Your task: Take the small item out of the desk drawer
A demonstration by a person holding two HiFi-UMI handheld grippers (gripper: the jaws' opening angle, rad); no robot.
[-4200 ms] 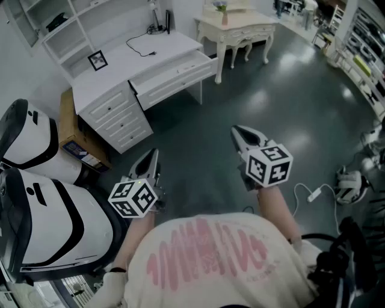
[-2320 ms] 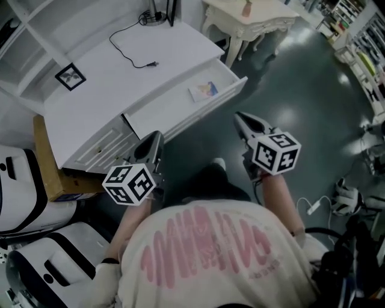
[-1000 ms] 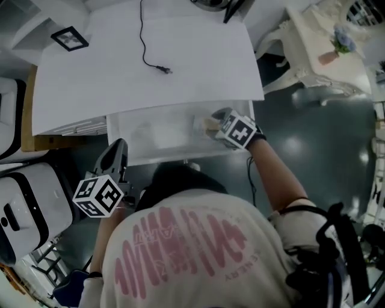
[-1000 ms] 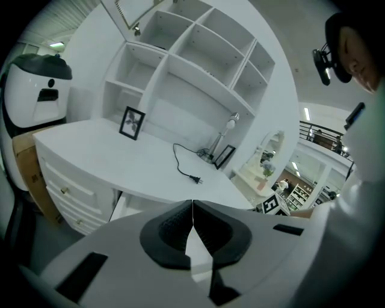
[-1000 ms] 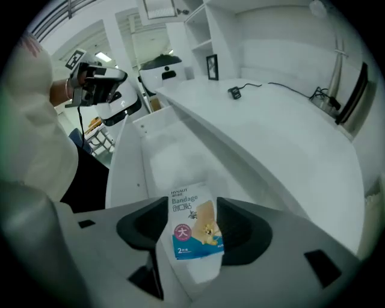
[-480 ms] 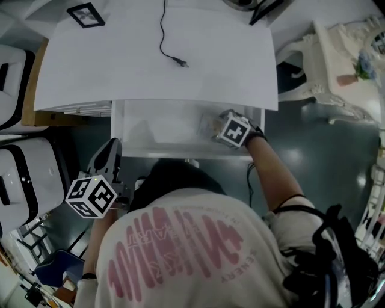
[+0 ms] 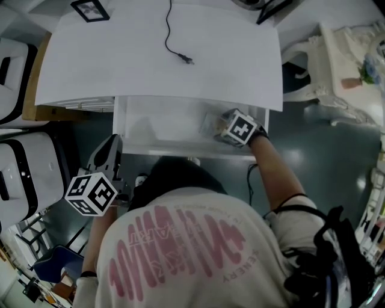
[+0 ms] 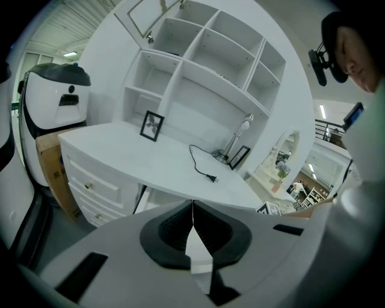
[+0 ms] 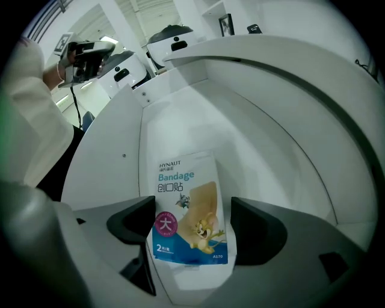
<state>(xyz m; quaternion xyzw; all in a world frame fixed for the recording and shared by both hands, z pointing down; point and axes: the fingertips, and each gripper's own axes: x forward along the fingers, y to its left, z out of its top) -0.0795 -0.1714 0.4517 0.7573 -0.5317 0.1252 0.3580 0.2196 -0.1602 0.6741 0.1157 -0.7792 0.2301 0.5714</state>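
Note:
The white desk's drawer stands pulled out below the desk top. A small bandage packet lies flat at the drawer's right end. In the right gripper view, the packet shows a cartoon print and blue band on the drawer floor. My right gripper points down into the drawer over it, and its jaws have just been opening. They are open, one on each side of the packet and not pressing it. My left gripper hangs outside the drawer's front left corner, shut and empty.
A loose power cable and a small picture frame lie on the desk top. White-and-black shells and a cardboard box stand at the left. A cream side table is at the right. My body is close to the drawer's front.
My right gripper has sunk lower into the drawer over the packet. The left gripper has stayed beside the drawer's front left corner.

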